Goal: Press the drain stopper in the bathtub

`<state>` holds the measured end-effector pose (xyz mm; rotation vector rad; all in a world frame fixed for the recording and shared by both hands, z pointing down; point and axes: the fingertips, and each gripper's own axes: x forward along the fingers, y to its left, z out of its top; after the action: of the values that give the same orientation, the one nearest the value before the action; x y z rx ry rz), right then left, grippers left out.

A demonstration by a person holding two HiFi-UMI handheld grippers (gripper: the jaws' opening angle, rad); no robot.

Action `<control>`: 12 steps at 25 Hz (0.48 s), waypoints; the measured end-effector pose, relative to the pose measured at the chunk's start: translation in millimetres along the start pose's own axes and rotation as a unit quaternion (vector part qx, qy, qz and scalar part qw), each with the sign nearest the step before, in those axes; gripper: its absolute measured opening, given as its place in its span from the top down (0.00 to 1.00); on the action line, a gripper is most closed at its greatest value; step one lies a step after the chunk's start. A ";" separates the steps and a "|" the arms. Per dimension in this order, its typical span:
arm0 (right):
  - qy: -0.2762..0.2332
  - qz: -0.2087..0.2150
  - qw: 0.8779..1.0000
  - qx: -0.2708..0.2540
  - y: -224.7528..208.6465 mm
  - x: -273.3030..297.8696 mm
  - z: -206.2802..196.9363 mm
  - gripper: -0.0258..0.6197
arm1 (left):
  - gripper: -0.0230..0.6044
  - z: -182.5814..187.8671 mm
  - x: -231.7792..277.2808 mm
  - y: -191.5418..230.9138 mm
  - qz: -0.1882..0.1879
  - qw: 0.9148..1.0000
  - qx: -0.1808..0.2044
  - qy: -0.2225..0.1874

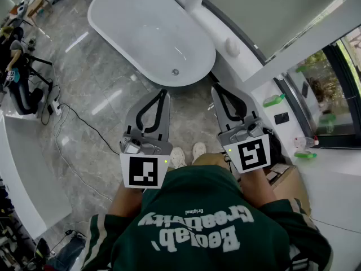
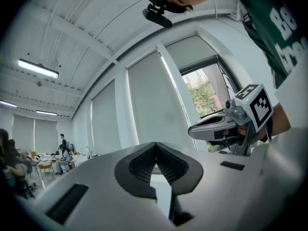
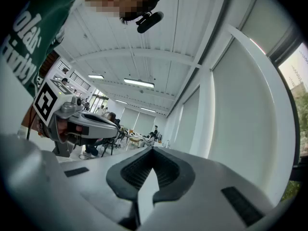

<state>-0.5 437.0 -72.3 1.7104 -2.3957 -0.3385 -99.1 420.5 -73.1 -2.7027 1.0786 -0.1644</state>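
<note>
Stopper point(image 1: 175, 71) is sitting in the tub point(image 1: 113, 4) just up-frame of the left hand-held gripper point(image 1: 163, 93), closer than the right hand-held gripper point(image 1: 216, 89), and both are hanging pressed together, empty.

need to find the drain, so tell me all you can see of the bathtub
The bathtub is a white, glossy, oval freestanding tub with a smooth rim. It looks empty apart from a small round metallic stopper set in its bottom at the end nearest the person. It stands on the grey stone-look floor, beside a white ledge.
</note>
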 end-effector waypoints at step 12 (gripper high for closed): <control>-0.017 -0.009 0.999 0.031 -19.5 -6.3 -4.6 0.95 | 0.95 -4.5 14.7 -11.4 -0.003 1.000 -0.003 0.009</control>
<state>20.4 436.4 -73.5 1.7671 -2.4406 -0.3030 -81.7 417.6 -65.6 -2.7145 1.0782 -0.1887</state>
